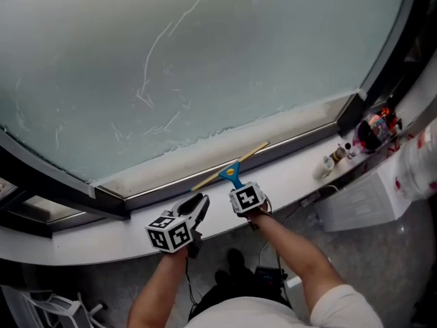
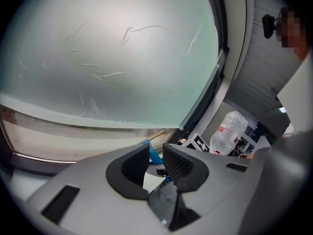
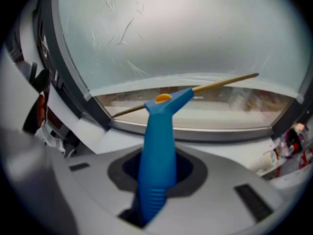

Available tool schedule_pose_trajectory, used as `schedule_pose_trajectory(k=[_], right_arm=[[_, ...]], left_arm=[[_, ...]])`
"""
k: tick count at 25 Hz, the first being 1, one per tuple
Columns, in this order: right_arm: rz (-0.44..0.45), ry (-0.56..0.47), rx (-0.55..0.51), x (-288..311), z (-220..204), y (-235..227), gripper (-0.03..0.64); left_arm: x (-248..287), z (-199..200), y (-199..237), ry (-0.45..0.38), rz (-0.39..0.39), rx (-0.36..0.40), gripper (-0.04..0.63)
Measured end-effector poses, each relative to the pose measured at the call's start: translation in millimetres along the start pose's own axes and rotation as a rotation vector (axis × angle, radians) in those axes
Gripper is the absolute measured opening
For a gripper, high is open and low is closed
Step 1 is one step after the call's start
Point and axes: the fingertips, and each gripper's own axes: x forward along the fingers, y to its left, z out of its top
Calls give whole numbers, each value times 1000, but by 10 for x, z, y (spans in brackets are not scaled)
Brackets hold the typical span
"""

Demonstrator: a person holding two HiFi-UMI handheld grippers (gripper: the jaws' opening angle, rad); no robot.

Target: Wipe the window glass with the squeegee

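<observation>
At the bottom of the window glass [image 1: 205, 60], I have the right gripper [image 3: 157, 169] clamped on the blue handle of the squeegee [image 3: 159, 131]. Its blade slants along the pane's lower edge above the white sill [image 1: 293, 173]. My left gripper [image 2: 154, 161] stands spread and empty, just beside.

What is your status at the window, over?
Right gripper shut on blue plastic-handled squeegee. Left gripper open, empty. Blade by frosted window glass lower edge; nothing blocks.

No legible text, bag label [image 2: 225, 129] blurred (red print only)
</observation>
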Motion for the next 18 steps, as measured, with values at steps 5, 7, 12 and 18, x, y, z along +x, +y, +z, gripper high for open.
schedule_pose_trajectory(k=[5,7,12,18], right_arm=[[-13,-68,30,-449,-136,117,94],[-45,-99,17,-664,-151,123,94],[-47,-151,2,-1154,-219,216,94],[-55,-204,-15,-1827,-167,117,94]], left_arm=[[-319,-30,-301,-12,-45,48,107],[-435,-38,-407,-19,-62,60,107],[-656,4,-681,-45,-104,87,107],[-815,187,-1073,-89,-132,132,107]])
